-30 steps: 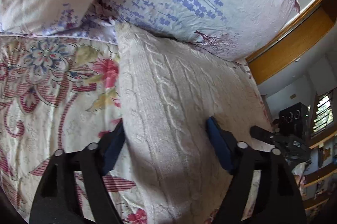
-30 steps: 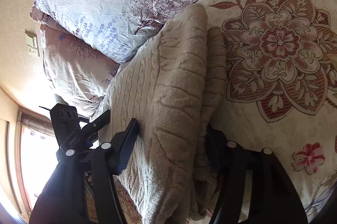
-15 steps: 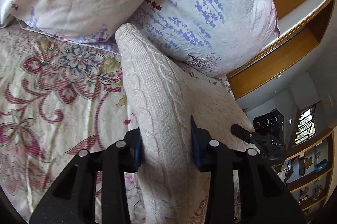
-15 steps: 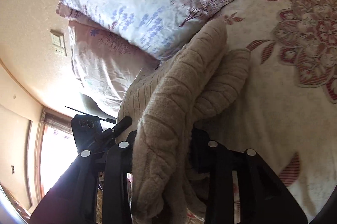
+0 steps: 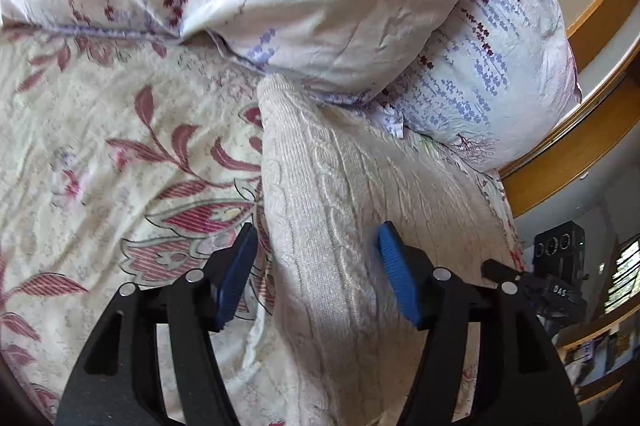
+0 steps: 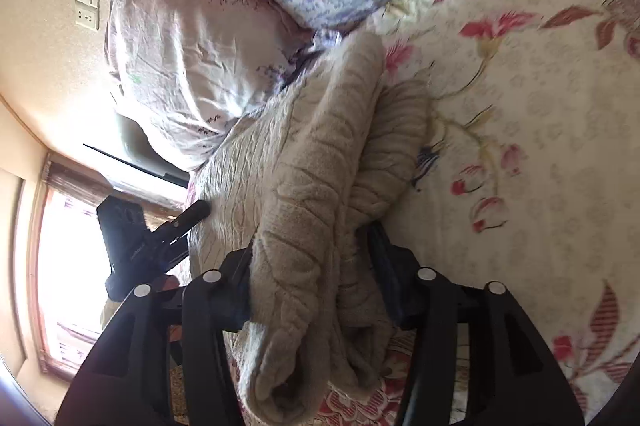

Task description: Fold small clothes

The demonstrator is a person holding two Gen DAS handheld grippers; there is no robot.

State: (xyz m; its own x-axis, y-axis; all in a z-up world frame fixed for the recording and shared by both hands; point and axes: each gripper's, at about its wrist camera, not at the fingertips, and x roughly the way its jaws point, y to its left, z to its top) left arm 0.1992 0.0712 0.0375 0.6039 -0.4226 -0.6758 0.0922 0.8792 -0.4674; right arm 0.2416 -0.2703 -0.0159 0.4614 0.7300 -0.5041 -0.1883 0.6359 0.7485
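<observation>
A beige cable-knit sweater (image 5: 320,185) lies folded in a long ridge on the bed, its far end against the pillows. In the left wrist view my left gripper (image 5: 318,270) straddles the ridge. Its jaws are opening, and the blue pads (image 5: 240,266) stand clear of the knit. In the right wrist view the sweater (image 6: 304,193) bulges up between the fingers of my right gripper (image 6: 312,266). Those jaws are opening too, and the thick folds still brush both fingers and hide the pads. Each view shows the other gripper (image 5: 560,266) (image 6: 132,238) at the sweater's opposite side.
Two floral pillows (image 5: 320,5) (image 5: 500,65) are stacked at the head of the bed. A flowered bedspread (image 5: 120,165) covers the mattress. A wooden headboard (image 5: 580,145) runs behind, with a wall socket (image 6: 86,5) and a bright window (image 6: 64,266) beyond.
Half a second ago both grippers were pinched on the sweater's ridge. Both have since spread their jaws again. Both hands have moved across the bed, and the pillows sit closer in view.
</observation>
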